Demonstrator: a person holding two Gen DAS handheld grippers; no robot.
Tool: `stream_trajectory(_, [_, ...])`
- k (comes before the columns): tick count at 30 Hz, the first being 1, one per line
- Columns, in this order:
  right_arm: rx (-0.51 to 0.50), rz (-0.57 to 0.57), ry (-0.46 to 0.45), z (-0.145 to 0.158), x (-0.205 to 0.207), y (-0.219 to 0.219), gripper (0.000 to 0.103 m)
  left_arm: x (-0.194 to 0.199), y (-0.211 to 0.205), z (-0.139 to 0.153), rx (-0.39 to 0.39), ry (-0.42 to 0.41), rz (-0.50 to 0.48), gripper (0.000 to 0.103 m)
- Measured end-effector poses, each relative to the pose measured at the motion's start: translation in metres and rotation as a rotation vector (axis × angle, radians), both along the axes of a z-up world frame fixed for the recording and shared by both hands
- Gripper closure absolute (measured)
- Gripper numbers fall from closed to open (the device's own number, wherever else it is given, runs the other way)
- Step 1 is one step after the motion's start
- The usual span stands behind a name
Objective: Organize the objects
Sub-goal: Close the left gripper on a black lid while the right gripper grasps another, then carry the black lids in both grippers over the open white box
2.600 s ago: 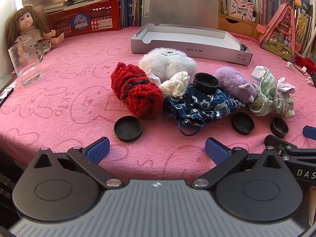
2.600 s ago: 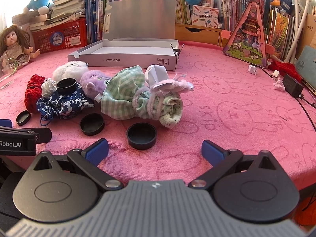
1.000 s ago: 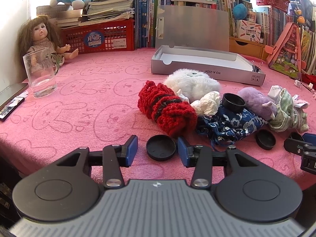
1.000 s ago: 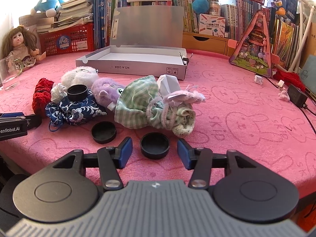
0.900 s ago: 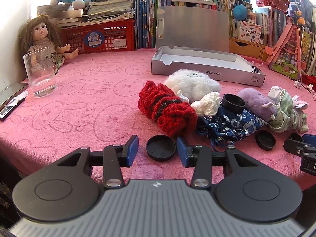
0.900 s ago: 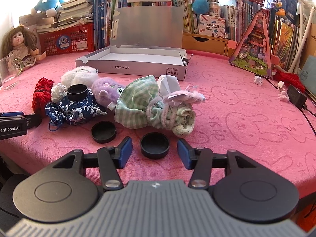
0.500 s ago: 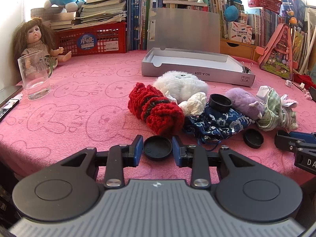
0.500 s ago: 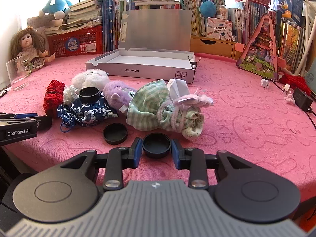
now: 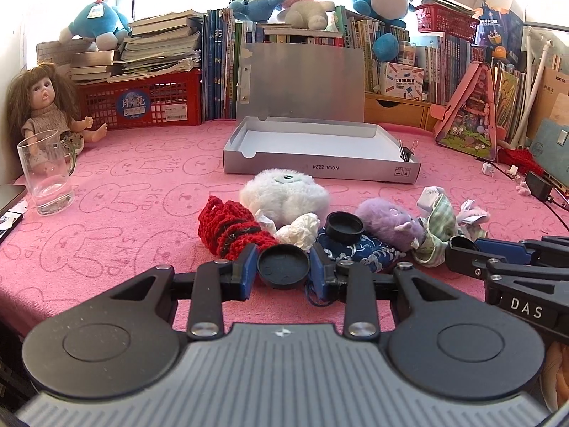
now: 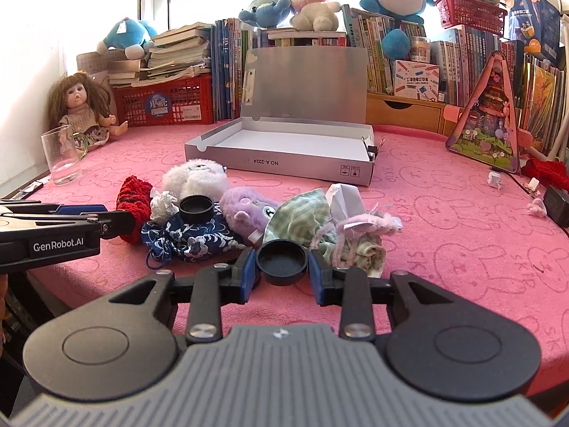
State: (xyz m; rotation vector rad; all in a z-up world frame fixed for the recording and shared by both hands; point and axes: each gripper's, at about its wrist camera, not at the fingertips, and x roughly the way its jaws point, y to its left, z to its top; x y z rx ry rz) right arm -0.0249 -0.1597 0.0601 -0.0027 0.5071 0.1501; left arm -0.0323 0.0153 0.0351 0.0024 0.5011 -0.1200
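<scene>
My left gripper [image 9: 283, 267] is shut on a black round cap [image 9: 283, 265], held a little above the pink tablecloth in front of the pile. My right gripper [image 10: 282, 259] is shut on a second black cap [image 10: 282, 255]; it also shows at the right of the left wrist view as right gripper [image 9: 466, 249]. The pile behind holds a red knit piece [image 9: 231, 227], a white plush [image 9: 284, 192], crumpled tissue [image 9: 300, 226], a dark blue pouch [image 9: 359, 249] with a third black cap [image 9: 345, 227] on it, a purple plush [image 9: 387, 219] and a green checked cloth [image 9: 439, 226]. An open grey box [image 9: 320, 169] stands behind.
A glass mug [image 9: 46, 174] and a doll [image 9: 42, 106] are at the far left. A red basket [image 9: 142, 103], books and plush toys line the back. A pink triangular case [image 9: 469, 114] and a black charger [image 9: 538, 186] with its cable are at the right.
Both grippers went from open around a cap on the cloth to shut on it. Both then rose, lifting the caps off the table.
</scene>
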Motion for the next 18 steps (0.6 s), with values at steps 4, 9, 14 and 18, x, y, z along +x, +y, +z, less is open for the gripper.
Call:
stream_trajectory(4, [0.007,-0.02,-0.008,0.007,0.006,-0.003,0.066,0.009,-0.002,0.008,-0.01,0.004,-0.009,0.066])
stream_trajectory(9, [0.03,-0.05,-0.008,0.015,0.017,-0.01,0.066,0.027,-0.004,0.013,-0.009,0.015,-0.01,0.066])
stream_trajectory(14, [0.033,-0.074,-0.012,0.021,0.028,-0.016,0.066,0.046,-0.006,0.018,-0.017,0.018,-0.011,0.066])
stream_trajectory(18, [0.042,-0.087,-0.014,0.026,0.039,-0.02,0.066,0.063,-0.011,0.023,-0.004,0.01,-0.011,0.066])
